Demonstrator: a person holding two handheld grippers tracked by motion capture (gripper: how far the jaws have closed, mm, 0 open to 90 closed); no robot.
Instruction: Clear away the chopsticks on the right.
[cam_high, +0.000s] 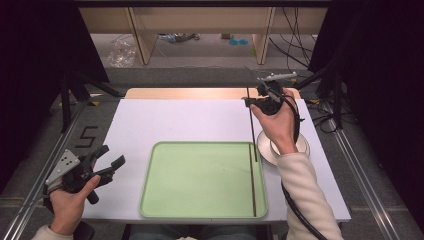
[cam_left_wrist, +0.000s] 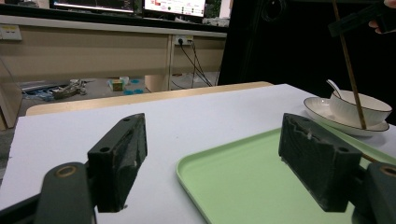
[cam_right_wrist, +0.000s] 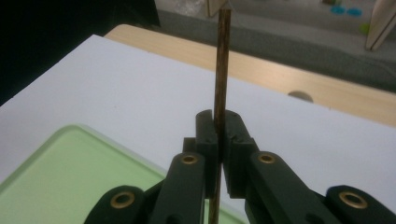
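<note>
- Nearest the person, the left tool (cam_high: 107, 161) sits at the near left corner of the white surface (cam_high: 170, 120), held in the left hand (cam_high: 70, 200). Its jaws are spread wide with nothing between them; in the left gripper view they frame bare surface and a corner of the tray.
- The green tray (cam_high: 200, 180) lies at the near middle of the surface, just right of the left tool.
- One dark chopstick (cam_high: 252, 180) lies flat in the tray, along its right wall.
- The right hand (cam_high: 277, 125) reaches over the far right of the surface, above the saucer.
- The right tool (cam_high: 250, 101) is pressed together on a second chopstick (cam_high: 253, 132), pinching it near its upper end. The right gripper view shows the stick (cam_right_wrist: 222, 60) clamped upright between the jaws.
- This held chopstick hangs nearly upright; its lower tip is near the tray's far right corner, beside the saucer. Whether the tip touches anything cannot be told.
- A white saucer (cam_high: 265, 152) stands just right of the tray, carrying a white bowl (cam_left_wrist: 362, 108) with a spoon (cam_left_wrist: 334, 86) in it.
</note>
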